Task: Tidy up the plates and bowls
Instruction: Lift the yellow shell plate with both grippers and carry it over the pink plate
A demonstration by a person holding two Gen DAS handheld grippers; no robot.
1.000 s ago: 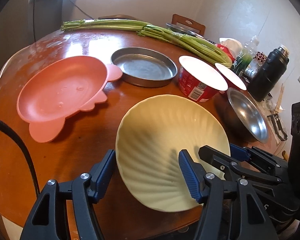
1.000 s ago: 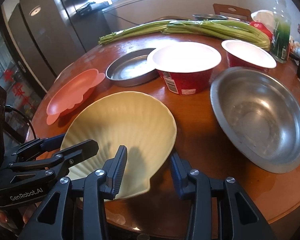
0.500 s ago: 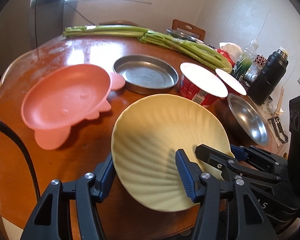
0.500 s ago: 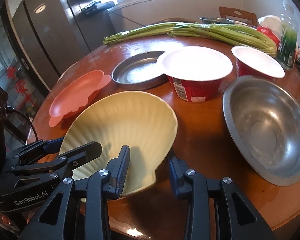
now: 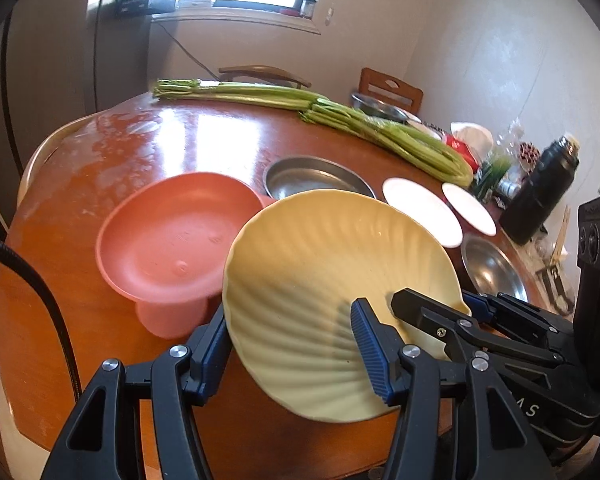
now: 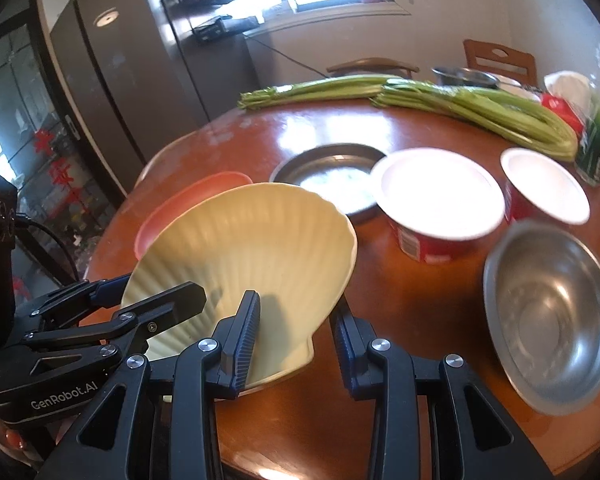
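Left wrist view: both tongs, left [image 5: 290, 354] and right [image 6: 296, 344], clench the pale-yellow scallop-shaped ribbed plate [image 5: 332, 280] by its near rim (stiff, light, probably slippery).

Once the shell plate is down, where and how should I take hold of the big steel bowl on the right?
Take the steel bowl by its near rim, coming from the table edge side, one finger inside and one outside. It sits upright and open, its thin rim is the only graspable edge, and the red tubs crowd its far side.
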